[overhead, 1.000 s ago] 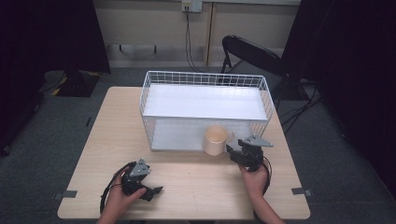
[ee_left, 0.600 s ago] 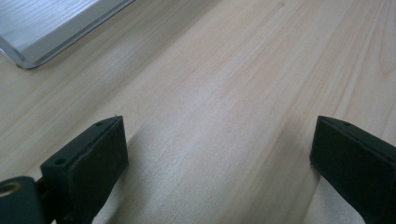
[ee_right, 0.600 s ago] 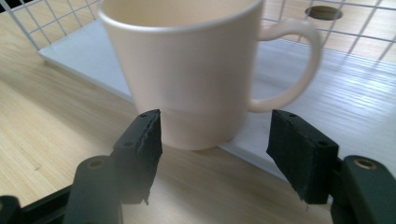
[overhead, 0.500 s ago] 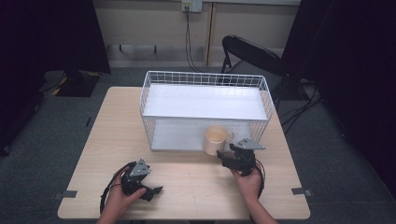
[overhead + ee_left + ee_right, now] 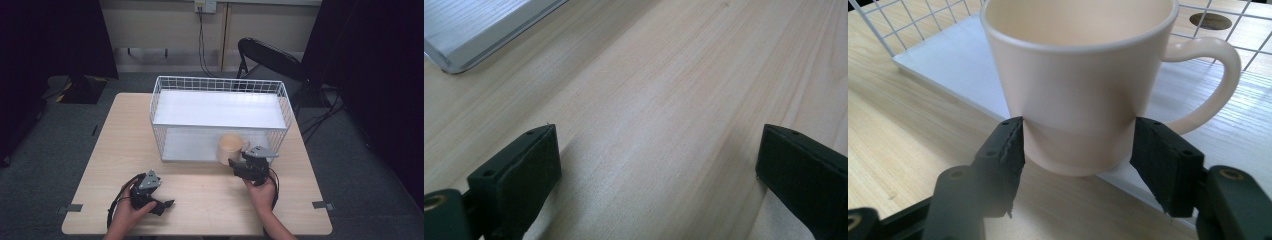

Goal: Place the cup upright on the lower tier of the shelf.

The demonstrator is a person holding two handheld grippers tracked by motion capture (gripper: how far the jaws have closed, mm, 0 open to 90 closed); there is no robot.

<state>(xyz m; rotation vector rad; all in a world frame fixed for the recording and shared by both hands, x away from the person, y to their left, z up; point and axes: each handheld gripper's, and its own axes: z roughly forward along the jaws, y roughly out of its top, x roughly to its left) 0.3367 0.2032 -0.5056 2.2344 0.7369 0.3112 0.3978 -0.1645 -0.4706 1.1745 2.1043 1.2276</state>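
Right gripper (image 5: pixel 1075 150) fingers clasp a cream, upright, handled mug (image 5: pixel 1083 75); left gripper (image 5: pixel 659 160) released.

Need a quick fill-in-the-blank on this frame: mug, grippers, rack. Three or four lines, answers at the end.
1. The right gripper has its jaws on either side of the ____.
2. The mug's handle points to the ____ in the right gripper view.
3. The left gripper's jaws stand ____, with bare table between them.
4. The mug stands at the front edge of the white wire ____.

Answers: mug; right; open; rack
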